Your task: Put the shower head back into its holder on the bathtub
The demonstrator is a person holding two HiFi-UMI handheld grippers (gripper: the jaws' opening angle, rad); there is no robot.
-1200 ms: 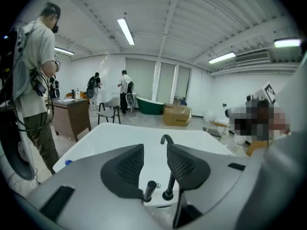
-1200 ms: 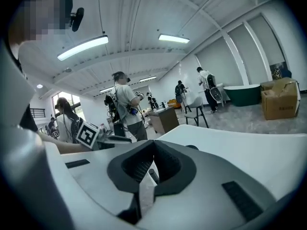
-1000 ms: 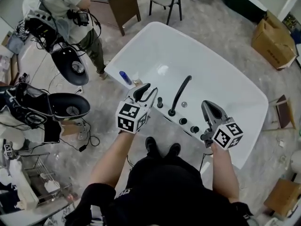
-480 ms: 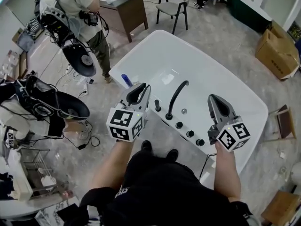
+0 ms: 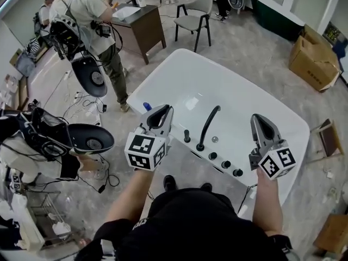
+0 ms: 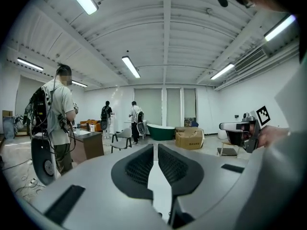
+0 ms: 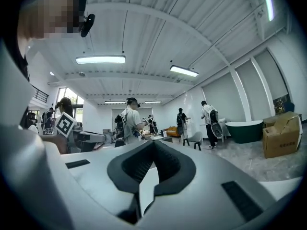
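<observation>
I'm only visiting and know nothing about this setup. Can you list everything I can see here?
bathtub: one, white, centre
spout: one, black, tub's near rim
knobs: three, black, rim right of spout
bottle: one, blue, tub's left rim
chair: one, grey, beyond the tub
desk: one, brown, left of chair
cardboard box: one large, tan, far right
second tub: one, dark green, far back
people: several, around desk and beyond
left gripper: one, grey, shut, empty, beside bottle
right gripper: one, grey, shut, empty, beside knobs
</observation>
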